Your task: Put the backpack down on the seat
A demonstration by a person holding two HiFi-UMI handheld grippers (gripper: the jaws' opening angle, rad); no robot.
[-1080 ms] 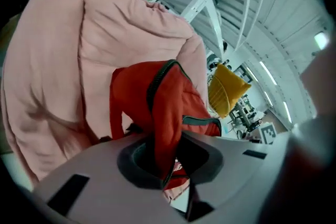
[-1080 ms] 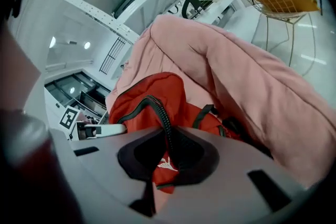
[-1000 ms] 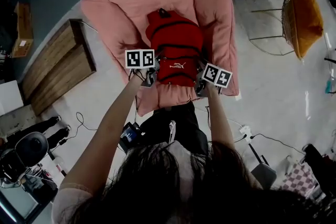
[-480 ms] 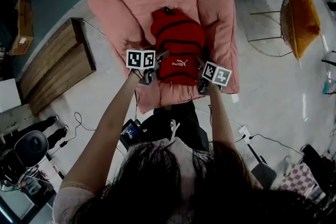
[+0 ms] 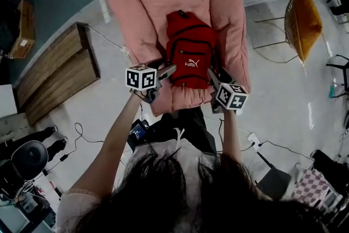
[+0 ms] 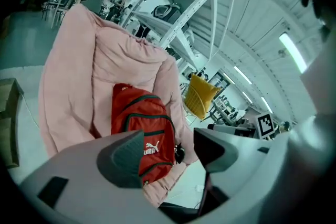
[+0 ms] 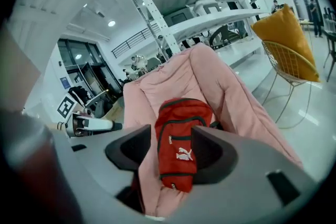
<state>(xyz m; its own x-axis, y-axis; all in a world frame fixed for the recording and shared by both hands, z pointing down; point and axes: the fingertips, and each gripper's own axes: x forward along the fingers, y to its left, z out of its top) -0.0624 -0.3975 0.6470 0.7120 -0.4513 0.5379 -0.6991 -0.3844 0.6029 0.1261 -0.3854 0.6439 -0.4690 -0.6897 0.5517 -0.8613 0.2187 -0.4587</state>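
Observation:
The red backpack (image 5: 190, 56) lies on the pink padded seat (image 5: 143, 5), its top toward the backrest and its white logo facing up. My left gripper (image 5: 164, 73) hangs open just off the backpack's lower left corner. My right gripper (image 5: 213, 78) hangs open off its lower right corner. Both pairs of jaws have just been opening and nothing is between them. In the left gripper view the backpack (image 6: 137, 115) rests beyond the open gripper (image 6: 168, 152). The right gripper view shows the backpack (image 7: 181, 136) on the seat (image 7: 236, 97), past the empty gripper (image 7: 170, 153).
A wire chair with a yellow cushion (image 5: 308, 16) stands to the right of the seat. A low wooden platform (image 5: 60, 71) and a cardboard box (image 5: 23, 30) lie to the left. Cables and a power strip (image 5: 254, 139) run over the floor near my feet.
Both grippers were shut on the backpack's lower corners. They have since let go, opened and lifted back toward me. The backpack stays on the seat.

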